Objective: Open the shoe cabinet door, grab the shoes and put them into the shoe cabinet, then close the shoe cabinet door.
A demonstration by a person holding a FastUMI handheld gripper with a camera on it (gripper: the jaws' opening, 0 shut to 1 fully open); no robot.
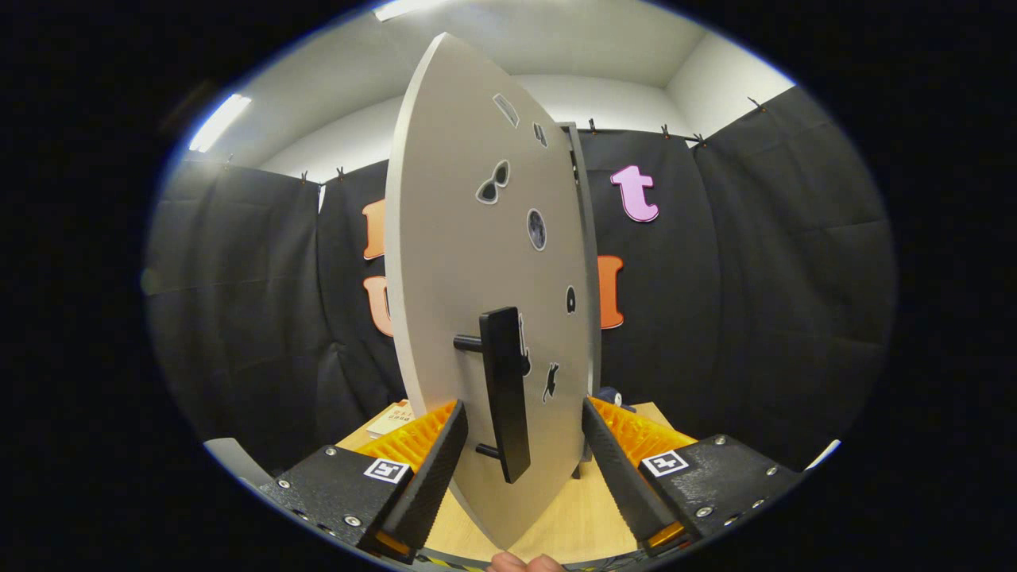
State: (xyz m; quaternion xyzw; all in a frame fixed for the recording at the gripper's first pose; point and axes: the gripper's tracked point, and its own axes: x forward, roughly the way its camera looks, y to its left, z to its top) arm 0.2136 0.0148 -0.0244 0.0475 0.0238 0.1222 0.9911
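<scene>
Right now the shoe cabinet door (477, 262) stands swung out edge-on, and its dark bar handle (505, 393) sits between the fingers of the gripper (520, 417), which are spread wide with neither one pressing on it. Beyond the door, the cabinet's narrow side (586, 262) rises from the wooden table (584, 508).

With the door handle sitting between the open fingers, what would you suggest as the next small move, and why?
Probably close the gripper on the black handle. Its fingers stand open to either side of the handle and the edge of the swung-out cabinet door, pressing on neither, so a firm grip seems needed before moving the door.
</scene>
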